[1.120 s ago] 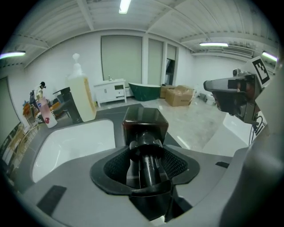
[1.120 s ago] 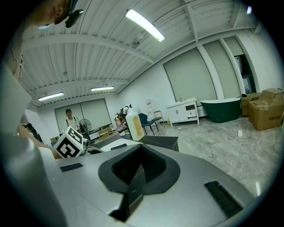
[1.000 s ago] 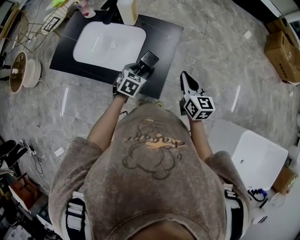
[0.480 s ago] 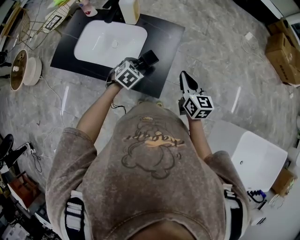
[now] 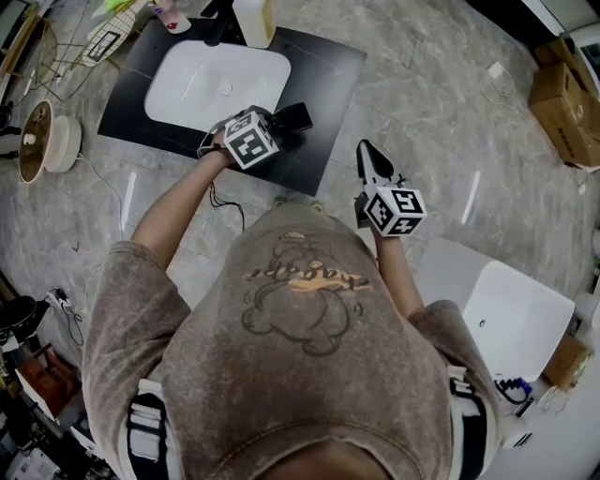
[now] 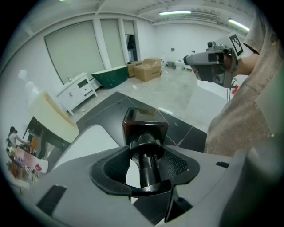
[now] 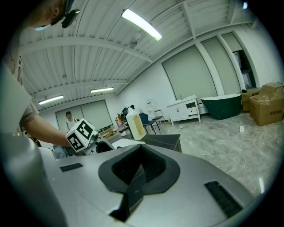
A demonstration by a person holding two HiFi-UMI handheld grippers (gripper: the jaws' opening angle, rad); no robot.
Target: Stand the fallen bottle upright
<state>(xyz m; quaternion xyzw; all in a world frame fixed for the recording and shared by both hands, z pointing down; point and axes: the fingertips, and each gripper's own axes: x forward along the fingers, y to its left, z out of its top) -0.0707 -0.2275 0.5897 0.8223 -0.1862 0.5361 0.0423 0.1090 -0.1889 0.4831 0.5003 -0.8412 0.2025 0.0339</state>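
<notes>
A dark square bottle (image 5: 295, 117) with a black pump neck hangs over the black counter (image 5: 328, 84), beside the white basin (image 5: 220, 84). My left gripper (image 5: 277, 125) is shut on its neck. In the left gripper view the bottle (image 6: 144, 124) points away from the camera, base foremost, with the neck pinched in my left gripper (image 6: 144, 166). My right gripper (image 5: 372, 161) is held off the counter's right edge, over the floor, shut with nothing in it. The right gripper view shows its jaws (image 7: 135, 186) together and empty.
A tall cream bottle (image 5: 255, 21) stands at the counter's back edge. Cardboard boxes (image 5: 562, 94) lie at the far right, and a white tub (image 5: 516, 319) sits at the lower right. Round baskets (image 5: 47, 141) and cables (image 5: 112, 216) lie on the floor at the left.
My left gripper has rolled and shifted a little left with the bottle in it, nearer the basin. The right gripper has not moved.
</notes>
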